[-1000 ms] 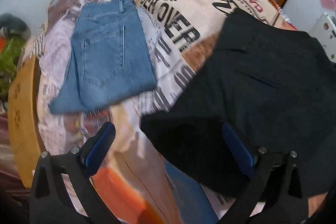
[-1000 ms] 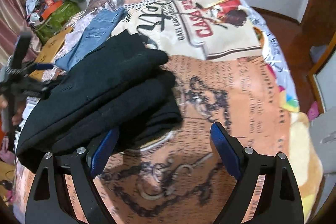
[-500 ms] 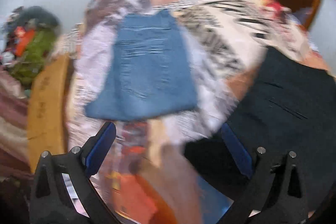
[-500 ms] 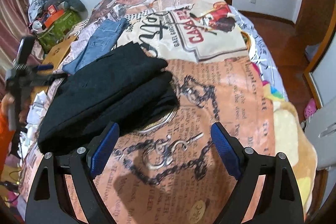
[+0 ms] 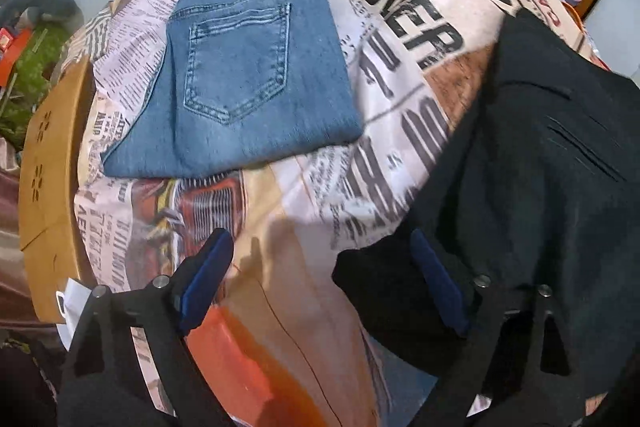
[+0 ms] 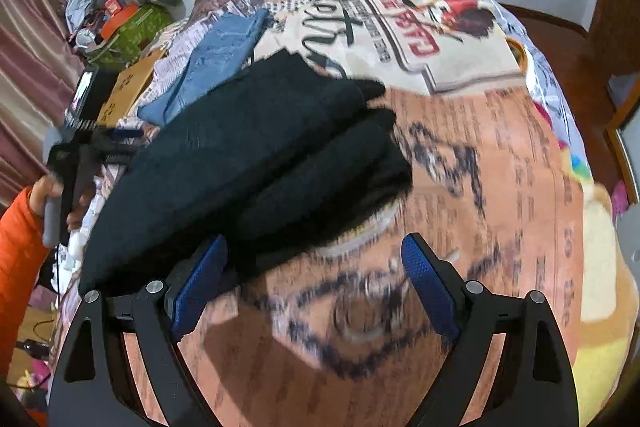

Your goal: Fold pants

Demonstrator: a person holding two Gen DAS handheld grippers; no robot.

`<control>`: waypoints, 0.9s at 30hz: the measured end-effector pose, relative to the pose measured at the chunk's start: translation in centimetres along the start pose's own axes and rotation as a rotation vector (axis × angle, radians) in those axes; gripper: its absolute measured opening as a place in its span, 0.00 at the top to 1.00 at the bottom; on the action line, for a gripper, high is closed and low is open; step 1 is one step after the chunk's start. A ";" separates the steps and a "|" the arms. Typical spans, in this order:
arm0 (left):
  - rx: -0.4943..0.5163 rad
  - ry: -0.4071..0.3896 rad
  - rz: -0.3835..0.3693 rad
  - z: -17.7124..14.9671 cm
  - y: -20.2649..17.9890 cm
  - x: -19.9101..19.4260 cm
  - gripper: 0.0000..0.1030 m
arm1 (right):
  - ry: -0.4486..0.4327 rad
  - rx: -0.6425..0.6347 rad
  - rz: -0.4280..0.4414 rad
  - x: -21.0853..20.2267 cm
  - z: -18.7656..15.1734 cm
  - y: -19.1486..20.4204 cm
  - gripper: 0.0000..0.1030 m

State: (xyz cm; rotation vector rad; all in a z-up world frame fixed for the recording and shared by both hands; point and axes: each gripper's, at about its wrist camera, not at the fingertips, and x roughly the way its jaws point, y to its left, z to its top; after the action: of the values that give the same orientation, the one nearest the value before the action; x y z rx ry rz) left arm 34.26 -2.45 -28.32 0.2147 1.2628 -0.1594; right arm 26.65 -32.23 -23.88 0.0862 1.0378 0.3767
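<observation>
Folded black pants lie on the printed bedspread, filling the right of the left wrist view. My left gripper points steeply down over their near left corner. Its jaws are closing: the corner lies between them, the right pad hangs over the black cloth, and neither pad presses on it. In the right wrist view the black pants sit left of centre as a thick stack. My right gripper stands open just off their near edge, over bare bedspread. The left gripper shows at the far left, held by a hand in an orange sleeve.
Folded blue jeans lie beyond the black pants. A wooden board borders the bed's left side. Piled bags and clutter stand by the wall. A yellow plush lies at the bed's right edge.
The left gripper has come down closer to the bed, and its jaws stand a little narrower. The right gripper has drawn closer to the black pants' near edge, still open.
</observation>
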 end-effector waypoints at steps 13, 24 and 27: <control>0.004 -0.061 -0.070 -4.0 -2.8 -4.7 0.20 | -0.076 -0.045 -0.205 -1.5 3.1 -3.3 0.17; -0.030 -0.109 -0.104 -5.5 -4.1 -6.4 0.16 | -0.173 0.003 -0.129 -6.9 1.7 -2.6 0.17; -0.065 -0.117 -0.069 -5.8 -3.1 -6.1 0.11 | -0.144 0.003 -0.063 -6.2 0.4 -1.3 0.17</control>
State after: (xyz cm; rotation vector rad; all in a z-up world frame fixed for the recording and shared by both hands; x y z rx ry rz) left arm 26.31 -4.04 -24.42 0.1044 1.1572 -0.1873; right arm 24.57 -35.55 -18.92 0.0823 0.8964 0.3069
